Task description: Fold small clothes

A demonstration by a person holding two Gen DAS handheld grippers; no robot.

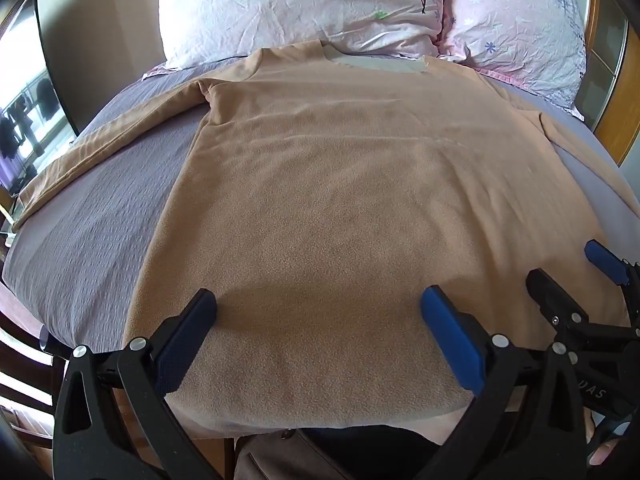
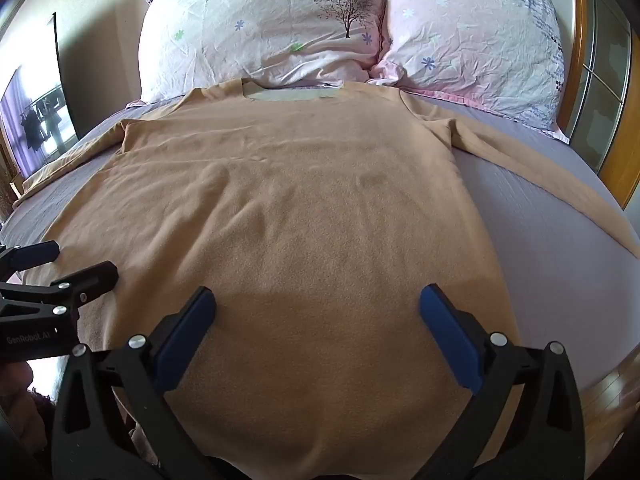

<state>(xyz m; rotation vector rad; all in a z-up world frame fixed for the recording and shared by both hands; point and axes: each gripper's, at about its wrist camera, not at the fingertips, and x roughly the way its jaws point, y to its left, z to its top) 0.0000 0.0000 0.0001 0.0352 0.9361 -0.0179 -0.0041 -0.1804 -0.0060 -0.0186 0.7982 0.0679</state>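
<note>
A tan long-sleeved fleece top (image 1: 340, 184) lies flat on the bed with its collar toward the pillows and both sleeves spread out to the sides; it also shows in the right wrist view (image 2: 304, 208). My left gripper (image 1: 318, 304) is open and empty, hovering over the hem on the left part of the top. My right gripper (image 2: 318, 304) is open and empty over the hem on the right part. The right gripper also shows at the right edge of the left wrist view (image 1: 576, 268), and the left gripper shows at the left edge of the right wrist view (image 2: 76, 260).
The bed has a grey-purple sheet (image 1: 100, 216). Two floral pillows (image 1: 296, 4) (image 2: 480, 28) lean at the head. A wooden wardrobe with glass panels (image 2: 600, 92) stands on the right. A window (image 1: 24, 128) is at the left. The bed's near edge is just below the hem.
</note>
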